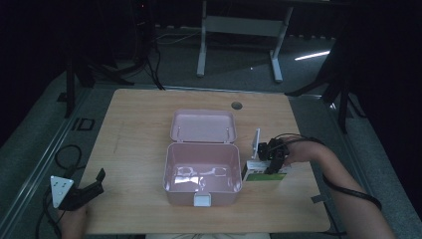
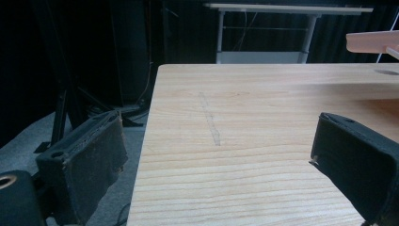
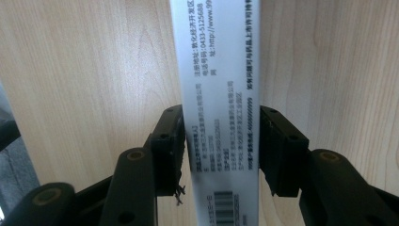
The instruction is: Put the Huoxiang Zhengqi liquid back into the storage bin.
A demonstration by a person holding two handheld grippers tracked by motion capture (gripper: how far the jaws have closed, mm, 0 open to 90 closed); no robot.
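Two tools are seen at the near edge of one wooden bench (image 1: 139,114), whose pale top is marked with straight grain. At the near left corner, the left tool (image 1: 94,183) is held low by a hand (image 1: 73,221), one grey three-cornered plate riding on top; in the left gripper view its two black, blocky jaws are spread wide with nothing between them, bare bench showing in the gap. At the middle, one pink plastic box (image 1: 201,177) with rounded corners is set open, its smooth, glossy inside exposed, its single hinged lid (image 1: 203,125) tipped back and one pale latch (image 1: 202,200) seen at its front. Just beside the box's right wall, one flat white-and-green carton (image 1: 263,173) rests on the bench. It is gripped by the right tool (image 1: 271,158): in the right gripper view the two jaws are pressed against both sides of the carton's (image 3: 221,117) narrow white face, printed with small text and one barcode.
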